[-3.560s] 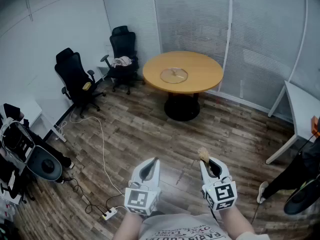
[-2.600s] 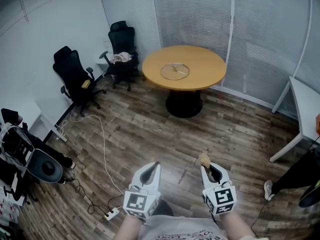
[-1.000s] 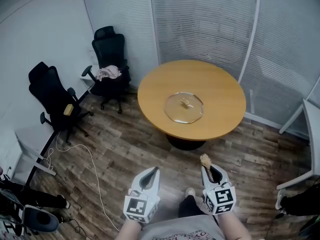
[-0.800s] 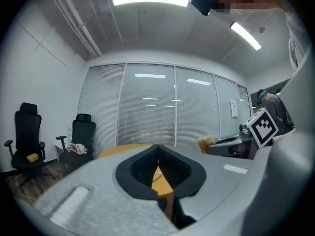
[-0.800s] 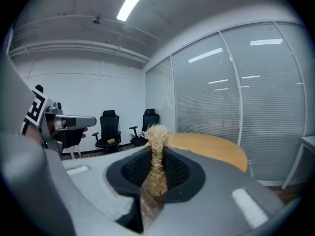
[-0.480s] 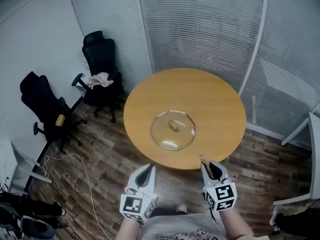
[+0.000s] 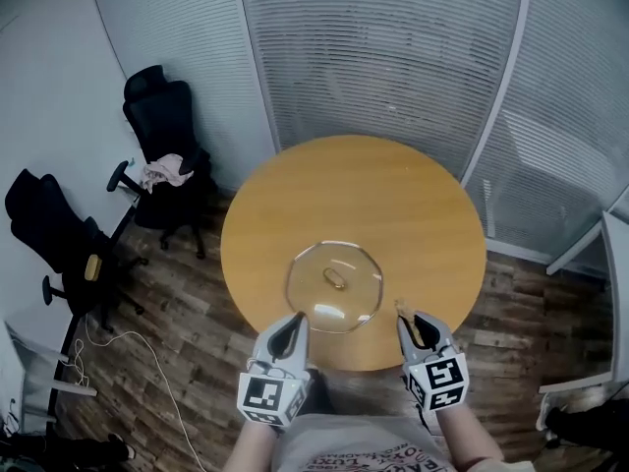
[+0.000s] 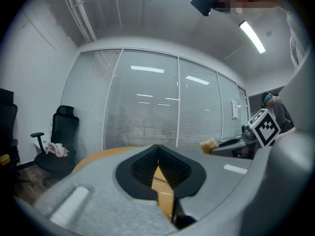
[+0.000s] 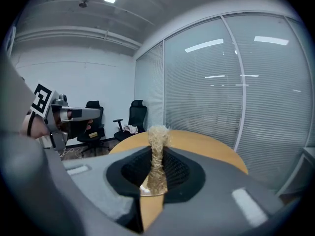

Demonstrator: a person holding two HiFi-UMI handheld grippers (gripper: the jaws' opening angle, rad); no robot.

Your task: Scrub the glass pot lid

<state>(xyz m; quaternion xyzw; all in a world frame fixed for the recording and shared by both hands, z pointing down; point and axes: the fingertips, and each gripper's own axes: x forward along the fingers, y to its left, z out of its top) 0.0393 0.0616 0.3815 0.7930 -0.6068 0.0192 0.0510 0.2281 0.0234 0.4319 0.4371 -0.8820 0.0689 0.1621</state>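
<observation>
Big round wooden surface (image 7: 393, 195) fills the middle of the head view, with two black office chairs (image 7: 162, 136) off at its 9 o'clock on the plank floor. The glass pot lid (image 7: 334, 285) lies flat on the surface toward the 6 o'clock edge, knob up. Left tongs (image 7: 293, 324) hang at the lid's 7 o'clock, pressed together with nothing in them. Right tongs (image 7: 411, 321) sit at its 4 o'clock, pinching a tan fibre scrubber (image 9: 157, 151) that sticks up past the tips. Neither one touches the lid.
</observation>
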